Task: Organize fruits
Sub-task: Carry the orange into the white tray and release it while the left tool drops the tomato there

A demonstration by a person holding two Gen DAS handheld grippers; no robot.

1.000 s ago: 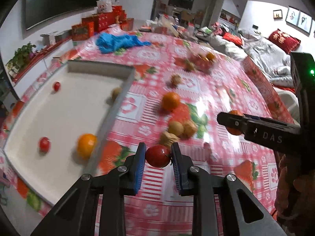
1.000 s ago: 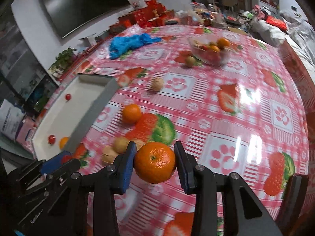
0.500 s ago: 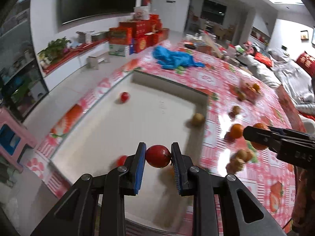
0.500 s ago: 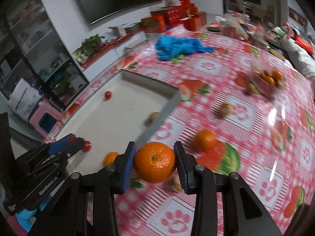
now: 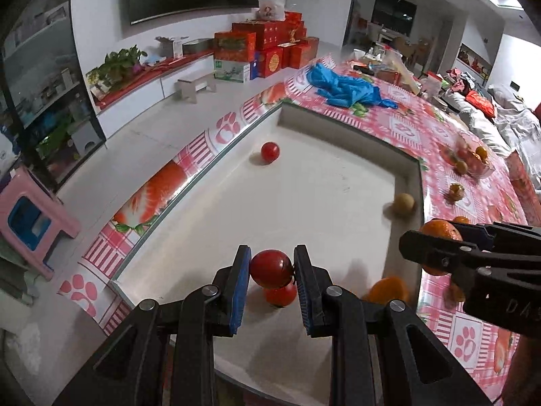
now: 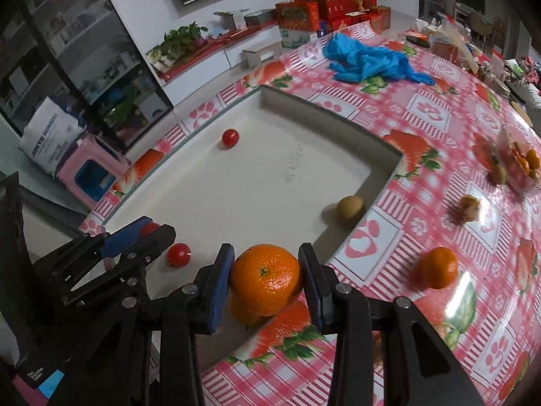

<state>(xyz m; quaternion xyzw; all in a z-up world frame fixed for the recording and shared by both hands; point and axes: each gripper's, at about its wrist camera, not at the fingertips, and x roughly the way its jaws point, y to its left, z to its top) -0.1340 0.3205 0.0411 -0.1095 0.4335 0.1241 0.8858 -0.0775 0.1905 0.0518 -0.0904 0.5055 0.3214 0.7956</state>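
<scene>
The worktop (image 6: 436,115) wears pink-and-white check (strawberries, paw prints). The tray (image 5: 304,203) is white; a crumpled cloth (image 6: 368,59) is blue.

Left gripper (image 5: 272,269): black plastic frame, 2 fingers (image 5: 239,287) wearing blue ribbed pads, round silver screws showing at the linkage joints, triangular cut-outs in the lower arms. Right gripper (image 6: 266,279): same build, black body, blue pads, silver screws sitting at each pivot. In the left wrist view its side is showing embossed letters "DAS", partly cut off. In the right wrist view the left gripper's body is carrying a white-lettered mark and a blue sticker near the bottom-left edge.
</scene>
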